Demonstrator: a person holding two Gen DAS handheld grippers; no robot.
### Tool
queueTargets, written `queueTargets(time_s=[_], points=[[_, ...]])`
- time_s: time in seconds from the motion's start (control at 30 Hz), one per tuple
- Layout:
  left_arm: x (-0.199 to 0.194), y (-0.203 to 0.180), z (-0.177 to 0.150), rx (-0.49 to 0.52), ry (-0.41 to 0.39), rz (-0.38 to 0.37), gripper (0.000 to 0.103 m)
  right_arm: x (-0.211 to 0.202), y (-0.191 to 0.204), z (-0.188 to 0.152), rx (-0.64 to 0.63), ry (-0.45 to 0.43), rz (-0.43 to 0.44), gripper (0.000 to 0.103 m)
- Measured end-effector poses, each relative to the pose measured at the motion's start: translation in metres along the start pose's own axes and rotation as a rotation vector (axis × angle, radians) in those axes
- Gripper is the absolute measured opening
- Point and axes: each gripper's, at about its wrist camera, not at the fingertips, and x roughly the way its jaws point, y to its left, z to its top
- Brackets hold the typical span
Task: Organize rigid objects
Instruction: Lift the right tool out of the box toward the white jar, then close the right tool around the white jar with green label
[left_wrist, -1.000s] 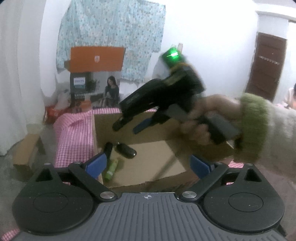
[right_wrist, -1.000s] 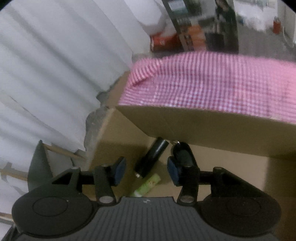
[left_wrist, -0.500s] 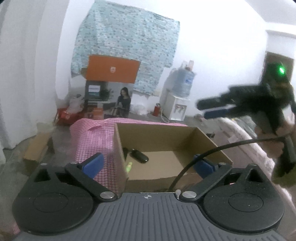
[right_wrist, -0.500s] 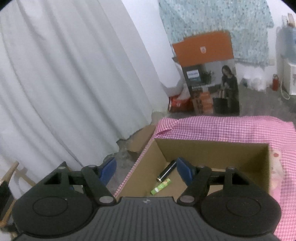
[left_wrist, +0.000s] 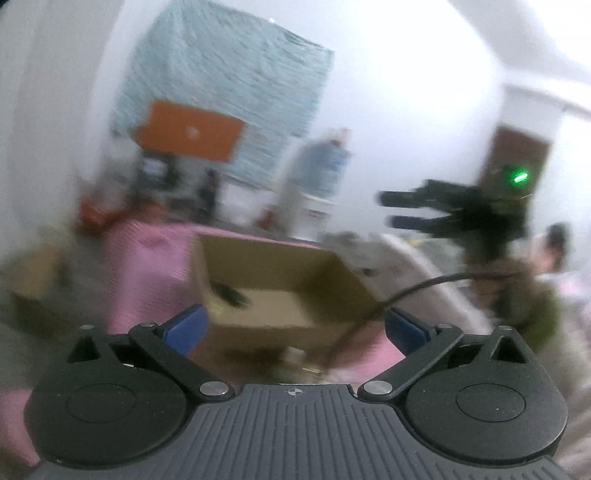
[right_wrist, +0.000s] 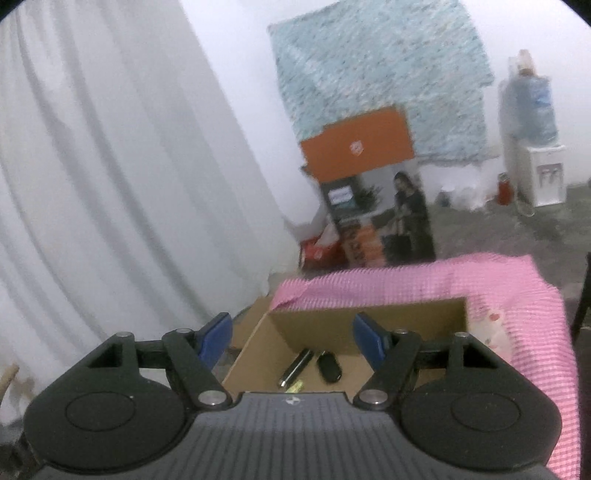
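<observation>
An open cardboard box (right_wrist: 373, 321) stands on a pink checked cloth (right_wrist: 524, 295). On its floor lie a black tube (right_wrist: 297, 365), a black oval object (right_wrist: 329, 365) and a small green tube (right_wrist: 295, 387). My right gripper (right_wrist: 291, 338) is open and empty, held above and in front of the box. My left gripper (left_wrist: 293, 326) is open and empty, also back from the box (left_wrist: 273, 280); its view is blurred. The right gripper (left_wrist: 399, 210) shows in the left wrist view, up in the air at the right.
An orange and printed carton (right_wrist: 369, 192) stands behind the cloth. A white curtain (right_wrist: 110, 166) hangs on the left. A water dispenser (right_wrist: 532, 147) is at the back right. A black cable (left_wrist: 413, 291) runs across the left wrist view.
Both grippers have pulled up and back from the box. The right gripper has opened wider and left the black objects lying in the box.
</observation>
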Motion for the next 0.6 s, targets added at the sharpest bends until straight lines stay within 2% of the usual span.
queueTargets(time_s=[0.07,0.13,0.2,0.27,0.4,0.53,0.6], points=[[-0.006,0.004,-0.002,-0.064,0.007,-0.099,0.103,-0.002,-0.005,-0.001,0.011,-0.015,-0.007,0.075],[-0.011,0.007,-0.006,-0.103,0.004,-0.138,0.103,-0.003,-0.004,-0.005,-0.001,-0.020,-0.025,0.075],[-0.018,0.009,-0.008,-0.111,-0.012,-0.112,0.103,-0.003,-0.002,-0.011,-0.023,-0.018,-0.050,0.075],[-0.023,0.013,-0.012,-0.119,-0.030,-0.062,0.103,-0.001,0.002,-0.016,-0.026,-0.008,-0.038,0.075],[-0.025,0.031,-0.024,-0.165,-0.026,0.119,0.103,-0.013,0.026,-0.035,-0.050,0.018,0.058,0.075],[-0.002,0.059,-0.038,-0.210,0.061,0.379,0.103,-0.001,0.067,-0.057,-0.115,0.090,0.176,0.075],[0.012,0.075,-0.045,-0.227,0.097,0.470,0.102,0.014,0.088,-0.068,-0.145,0.142,0.229,0.075]])
